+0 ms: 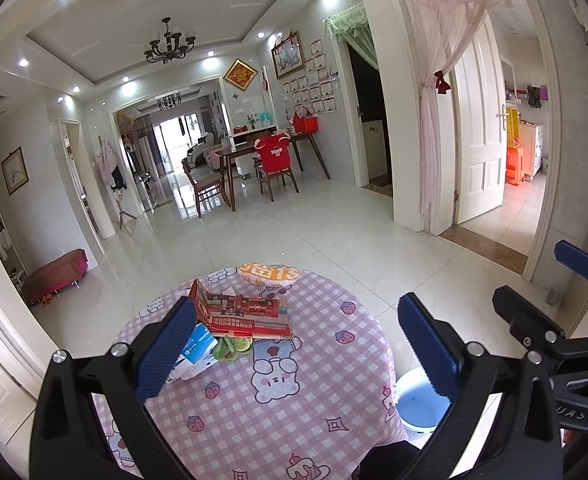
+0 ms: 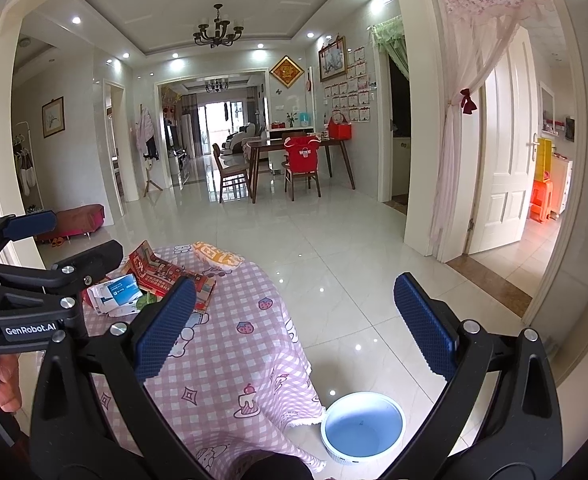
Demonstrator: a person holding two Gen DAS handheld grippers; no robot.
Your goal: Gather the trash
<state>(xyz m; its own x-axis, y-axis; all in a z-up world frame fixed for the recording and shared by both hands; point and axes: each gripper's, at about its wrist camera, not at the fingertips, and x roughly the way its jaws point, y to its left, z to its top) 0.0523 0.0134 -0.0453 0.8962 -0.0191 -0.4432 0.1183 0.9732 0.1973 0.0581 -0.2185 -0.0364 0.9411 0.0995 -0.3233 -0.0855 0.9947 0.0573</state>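
Both my grippers are spread wide with nothing in them: left gripper (image 1: 298, 344) hangs over the table (image 1: 294, 420), right gripper (image 2: 294, 324) is off its right edge, above the bin (image 2: 362, 426) on the floor.

The trash sits on the table's far half: a red printed flyer (image 1: 249, 312), a crumpled blue-and-white carton (image 1: 195, 354) just left of it, a green scrap (image 1: 231, 346) between them, and an orange snack bag (image 1: 267, 272) beyond. All of it looks light and crushable. I'd pinch the carton's folded edge; the bag is probably slippery.

I can't read the print on the trash. The left gripper's body says "GenRobot.AI".
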